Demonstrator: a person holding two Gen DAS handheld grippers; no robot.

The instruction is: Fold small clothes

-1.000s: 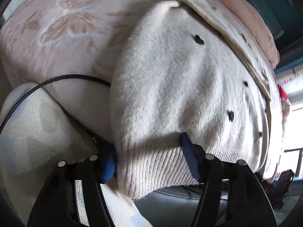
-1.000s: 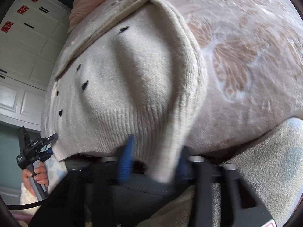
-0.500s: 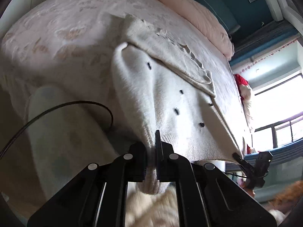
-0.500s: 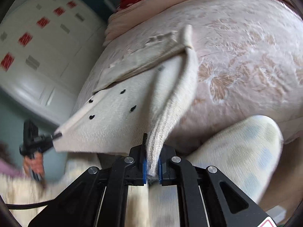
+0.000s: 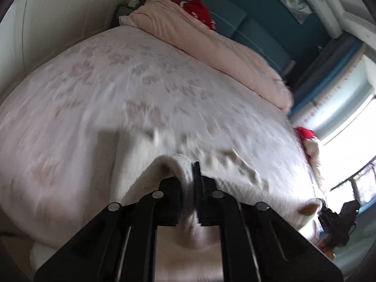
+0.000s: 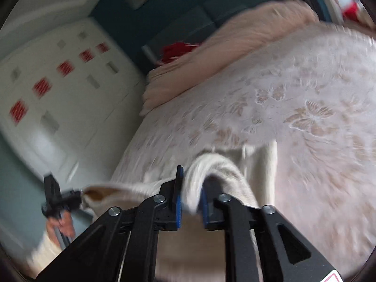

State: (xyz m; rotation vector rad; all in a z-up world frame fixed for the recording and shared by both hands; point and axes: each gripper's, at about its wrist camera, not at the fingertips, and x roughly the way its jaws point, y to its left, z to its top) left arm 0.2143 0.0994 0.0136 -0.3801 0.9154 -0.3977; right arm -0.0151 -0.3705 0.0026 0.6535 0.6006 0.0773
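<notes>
A cream knit sweater (image 5: 237,183) lies folded over on the pink floral bedspread (image 5: 98,98), blurred by motion. My left gripper (image 5: 188,183) is shut on its ribbed hem, which arches up between the fingers. My right gripper (image 6: 190,192) is shut on the other hem corner of the sweater (image 6: 218,164); the knit bunches between the blue pads (image 6: 178,202). The left gripper (image 6: 58,199) shows far left in the right wrist view, the right gripper (image 5: 338,213) far right in the left wrist view. The sweater's lower body is hidden behind the fingers.
A rolled peach duvet (image 5: 211,47) lies along the bed's far end with red clothing (image 5: 199,11) behind it. White wardrobe doors (image 6: 58,94) stand to the left, a bright window (image 5: 352,141) to the right. Another red item (image 5: 305,132) sits at the bed's right edge.
Both grippers closed on the sweater's hem, then lifted and carried it forward over the garment. The views have tilted up, so more of the bed and room shows.
</notes>
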